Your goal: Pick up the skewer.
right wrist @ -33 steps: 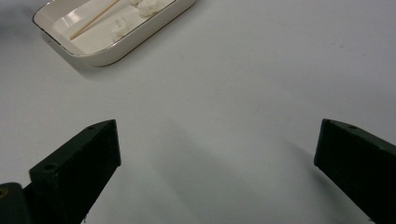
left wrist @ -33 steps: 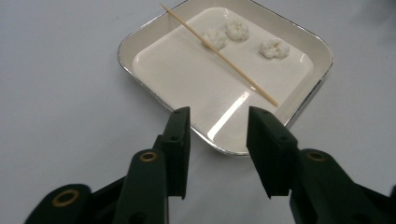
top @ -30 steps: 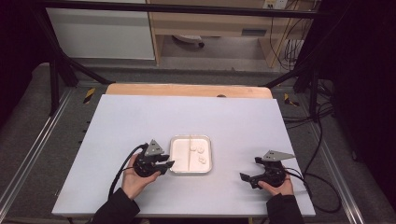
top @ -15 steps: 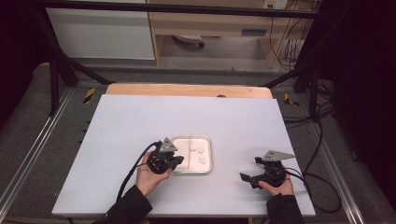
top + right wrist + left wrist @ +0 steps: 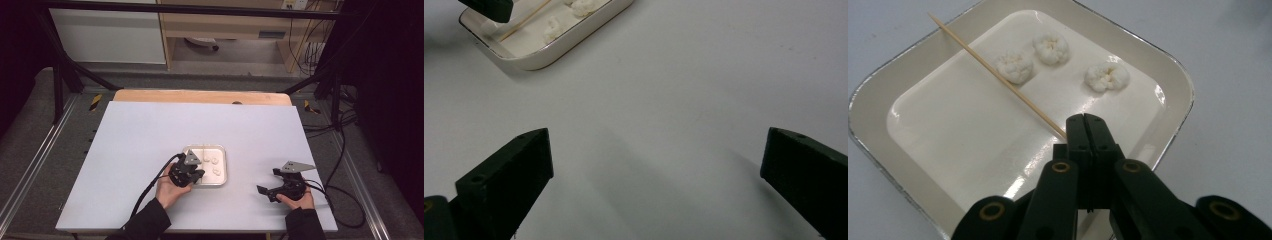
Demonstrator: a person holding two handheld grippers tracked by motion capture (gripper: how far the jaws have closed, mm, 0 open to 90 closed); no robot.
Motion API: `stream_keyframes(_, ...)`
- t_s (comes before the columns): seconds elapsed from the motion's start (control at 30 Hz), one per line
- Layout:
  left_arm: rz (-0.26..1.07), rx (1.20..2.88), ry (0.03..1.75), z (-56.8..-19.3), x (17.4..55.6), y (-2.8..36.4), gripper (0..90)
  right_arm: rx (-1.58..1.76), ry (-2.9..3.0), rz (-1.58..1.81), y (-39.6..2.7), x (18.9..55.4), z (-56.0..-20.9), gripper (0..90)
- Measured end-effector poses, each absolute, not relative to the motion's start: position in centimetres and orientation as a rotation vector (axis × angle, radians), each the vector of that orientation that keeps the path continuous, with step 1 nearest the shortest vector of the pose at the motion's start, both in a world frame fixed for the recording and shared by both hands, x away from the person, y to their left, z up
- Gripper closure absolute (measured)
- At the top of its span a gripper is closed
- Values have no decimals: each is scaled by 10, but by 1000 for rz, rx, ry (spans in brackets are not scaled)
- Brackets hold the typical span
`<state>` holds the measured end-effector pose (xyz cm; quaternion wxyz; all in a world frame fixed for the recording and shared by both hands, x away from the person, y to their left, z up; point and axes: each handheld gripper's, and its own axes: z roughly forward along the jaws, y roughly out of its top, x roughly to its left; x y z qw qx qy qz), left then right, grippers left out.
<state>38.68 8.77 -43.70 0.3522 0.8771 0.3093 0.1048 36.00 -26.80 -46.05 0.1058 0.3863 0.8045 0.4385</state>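
A: Starting at the left, what is the left gripper point(image 5: 1085, 119) doing?

B: It sits over the near left part of the white tray point(image 5: 222, 177), in the person's left hand point(image 5: 167, 190). Its jaws are pressed together on the near end of a thin wooden skewer point(image 5: 993, 75); they have just been closing, and the stick is pinched between the tips.

A: And the skewer itself?

B: It lies slantwise across the tray's floor, running from the jaw tips away toward the far rim. In the left gripper view it passes just beside one of three small white fluffy pieces point(image 5: 1014, 67), possibly touching it; I cannot tell for certain. The other two pieces lie apart from it, farther along the tray.

A: Where is the tray?

B: On the pale table point(image 5: 150, 135), near its middle and toward the person's side.

A: And on the right?

B: The right gripper point(image 5: 270, 192) rests low over the bare table in the right hand point(image 5: 297, 200), well apart from the tray. Its jaws stand wide, with nothing between them.
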Motion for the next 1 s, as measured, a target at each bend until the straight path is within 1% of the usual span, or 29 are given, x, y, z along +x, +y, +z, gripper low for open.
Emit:
stream_keyframes(0.53, 256, 2284, 767, -443, 384, 77, 899, 1137, 2372, 1296, -268, 360, -461, 8)
stream_keyframes(1.0, 285, 2305, 792, -442, 379, 92, 899, 1140, 2371, 1295, -268, 360, -461, 8)
